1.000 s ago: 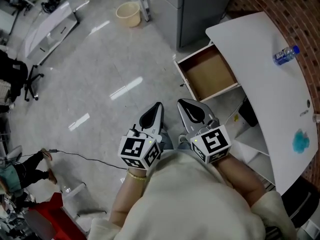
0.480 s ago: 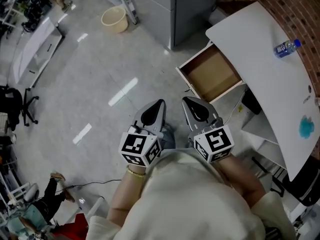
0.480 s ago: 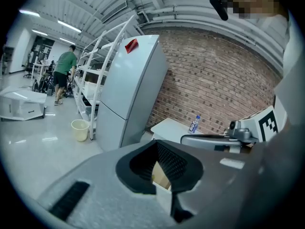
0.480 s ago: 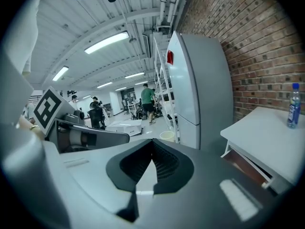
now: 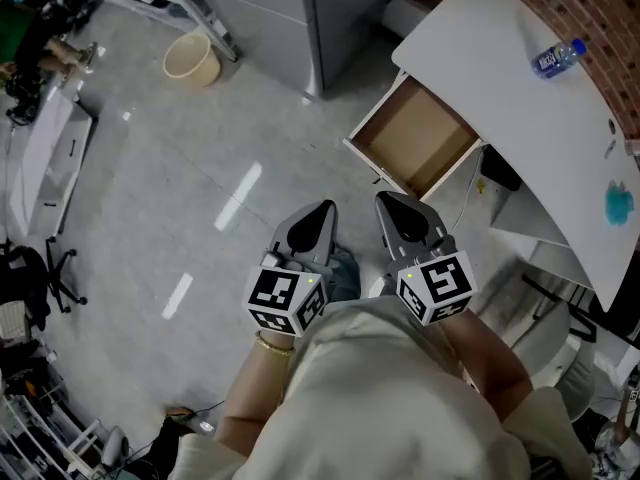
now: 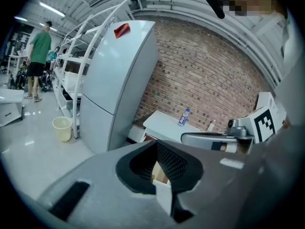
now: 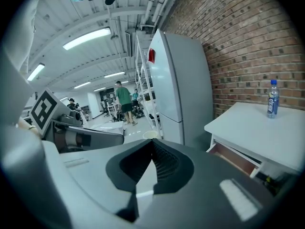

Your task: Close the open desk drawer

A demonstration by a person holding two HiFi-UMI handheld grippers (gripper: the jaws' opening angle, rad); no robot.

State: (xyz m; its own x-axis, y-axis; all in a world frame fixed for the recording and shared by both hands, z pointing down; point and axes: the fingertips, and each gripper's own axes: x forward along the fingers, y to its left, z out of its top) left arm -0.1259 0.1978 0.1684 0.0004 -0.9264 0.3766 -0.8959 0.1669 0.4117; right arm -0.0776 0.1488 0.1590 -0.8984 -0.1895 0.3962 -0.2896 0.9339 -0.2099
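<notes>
An open wooden drawer (image 5: 413,139) sticks out from under a white desk (image 5: 500,98), empty inside; in the right gripper view the drawer (image 7: 236,159) shows below the desk (image 7: 259,132). My left gripper (image 5: 325,208) and right gripper (image 5: 385,200) are side by side in front of my body, both shut with nothing held, tips a short way short of the drawer's front. In the left gripper view my left gripper (image 6: 157,147) points toward the desk (image 6: 167,125).
A grey fridge (image 5: 300,8) stands left of the desk, a beige bucket (image 5: 190,60) beyond it. A water bottle (image 5: 556,57) lies on the desk, with a blue stain (image 5: 620,204). Brick wall behind. A person (image 6: 38,56) stands far off.
Both grippers, still shut, moved forward toward the drawer. The view swung, so the drawer and desk now sit closer above the tips.
</notes>
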